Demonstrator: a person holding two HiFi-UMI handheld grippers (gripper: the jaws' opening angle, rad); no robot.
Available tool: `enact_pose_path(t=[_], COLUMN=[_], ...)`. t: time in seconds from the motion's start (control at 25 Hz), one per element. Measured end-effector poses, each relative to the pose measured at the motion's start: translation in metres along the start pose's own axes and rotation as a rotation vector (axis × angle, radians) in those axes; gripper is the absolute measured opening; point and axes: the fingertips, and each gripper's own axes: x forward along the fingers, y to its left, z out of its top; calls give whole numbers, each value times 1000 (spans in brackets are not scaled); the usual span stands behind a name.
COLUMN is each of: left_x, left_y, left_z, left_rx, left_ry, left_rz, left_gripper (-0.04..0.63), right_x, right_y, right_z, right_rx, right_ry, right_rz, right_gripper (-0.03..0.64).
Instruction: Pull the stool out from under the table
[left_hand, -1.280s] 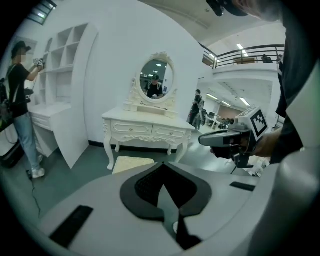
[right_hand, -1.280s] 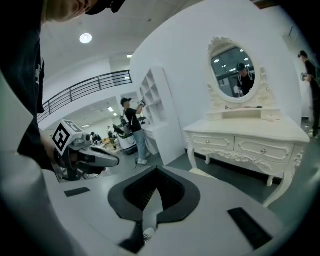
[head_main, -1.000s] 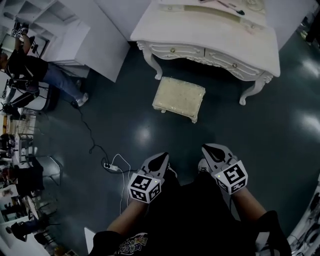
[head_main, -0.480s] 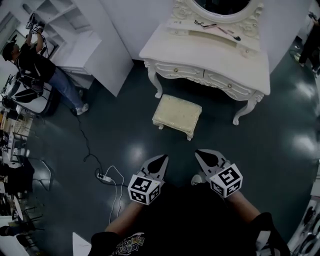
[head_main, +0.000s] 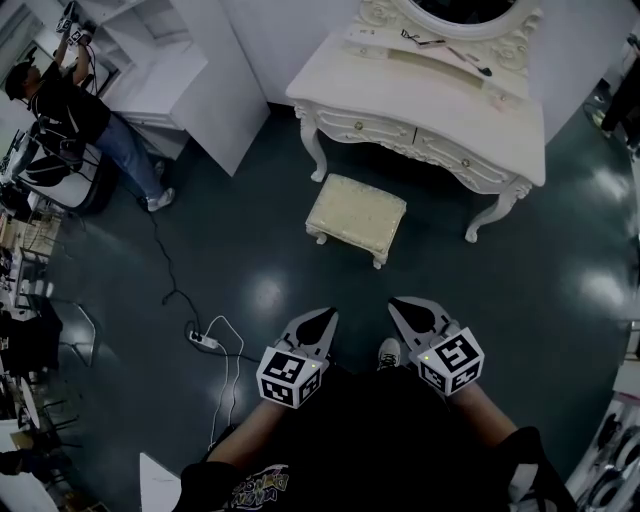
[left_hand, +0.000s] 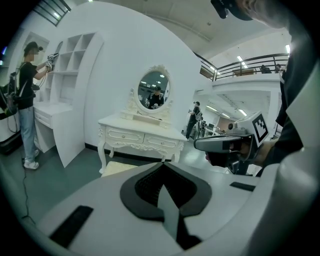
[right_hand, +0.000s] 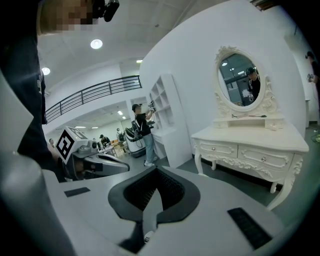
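Observation:
The cream cushioned stool (head_main: 357, 217) stands on the dark floor just in front of the white dressing table (head_main: 430, 95), between its front legs and mostly outside the tabletop's edge. Both grippers hang near my body, well short of the stool and touching nothing. My left gripper (head_main: 325, 318) is shut and empty, and so is my right gripper (head_main: 400, 307). In the left gripper view the shut jaws (left_hand: 162, 166) point toward the table (left_hand: 142, 134), with a strip of the stool (left_hand: 117, 167) above them. The right gripper view shows its shut jaws (right_hand: 157, 171) and the table (right_hand: 250, 142) at right.
A white shelf unit (head_main: 185, 80) stands left of the table, with a person (head_main: 75, 115) working at it. A power strip and cable (head_main: 200, 340) lie on the floor at my left. An oval mirror (left_hand: 153, 90) tops the table. My shoe (head_main: 388, 352) shows below the right gripper.
The view has tilted, so the table and stool sit lower and more of the mirror shows. The stool keeps its place by the table. Both grippers stay shut near my body.

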Motion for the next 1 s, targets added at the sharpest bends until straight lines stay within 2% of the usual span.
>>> enact_pose_path(t=[0.52, 1.0], left_x=[21, 8], left_y=[-21, -42], left_z=[-1, -18], left_rx=[41, 35], left_ry=[33, 41], left_rz=[-84, -79], left_gripper=[8, 8], right_x=[-28, -41], right_y=[-14, -1], right_z=[-16, -19], right_rx=[58, 40], right_ry=[-12, -22], right_rz=[-93, -73], right_gripper=[28, 28])
